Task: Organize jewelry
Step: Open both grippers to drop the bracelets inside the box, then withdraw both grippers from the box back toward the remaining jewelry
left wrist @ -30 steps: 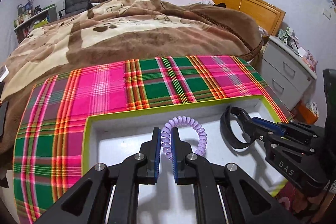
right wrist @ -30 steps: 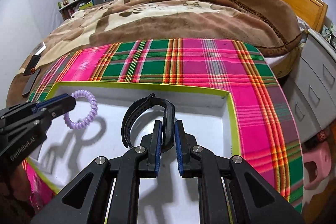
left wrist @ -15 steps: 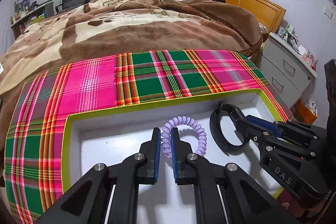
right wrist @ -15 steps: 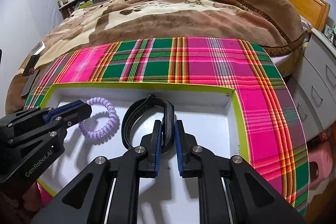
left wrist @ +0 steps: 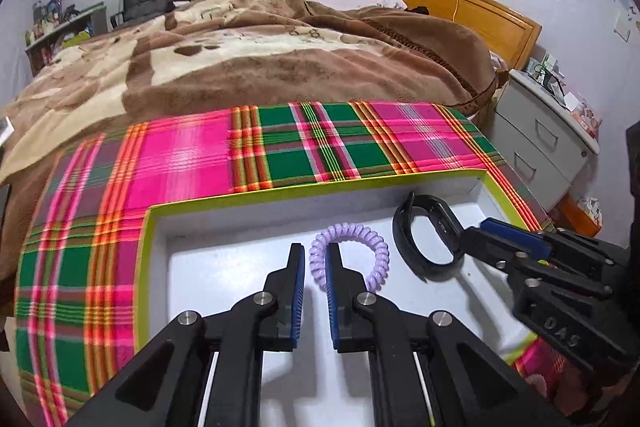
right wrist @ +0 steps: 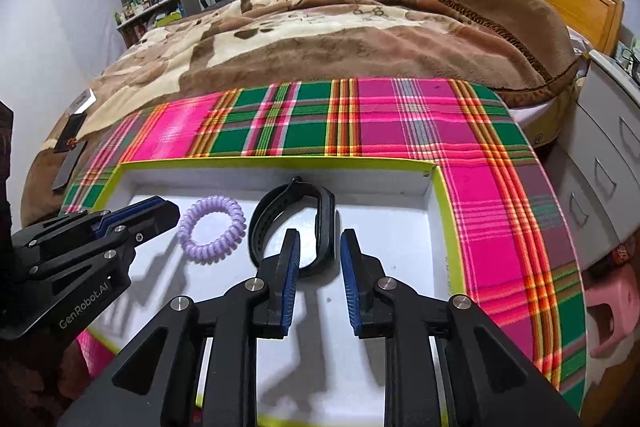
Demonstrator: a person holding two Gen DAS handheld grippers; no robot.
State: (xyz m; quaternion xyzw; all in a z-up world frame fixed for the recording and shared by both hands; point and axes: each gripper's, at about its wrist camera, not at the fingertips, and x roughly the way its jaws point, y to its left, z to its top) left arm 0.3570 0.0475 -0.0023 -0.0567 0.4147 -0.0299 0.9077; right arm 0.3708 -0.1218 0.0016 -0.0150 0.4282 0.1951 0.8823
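A white box with a yellow-green rim (left wrist: 280,191) (right wrist: 276,159) lies on a plaid cloth. Inside lie a purple spiral hair tie (left wrist: 352,259) (right wrist: 211,229) and a black wristband (left wrist: 428,239) (right wrist: 296,223), side by side. My left gripper (left wrist: 315,263) has its jaws slightly apart around the hair tie's near edge, no longer pinching it. My right gripper (right wrist: 319,251) is open, its fingers on either side of the wristband's near part, which rests on the box floor.
The plaid cloth (left wrist: 192,163) covers the bed's end, with a brown blanket (left wrist: 260,67) behind. A grey drawer unit (left wrist: 548,147) stands to the right. A phone and a card (right wrist: 72,143) lie on the bed at the left.
Both grippers lowered into the box and opened. The hair tie and wristband, held before, now rest on the box floor. The right jaws opened wider than the left.
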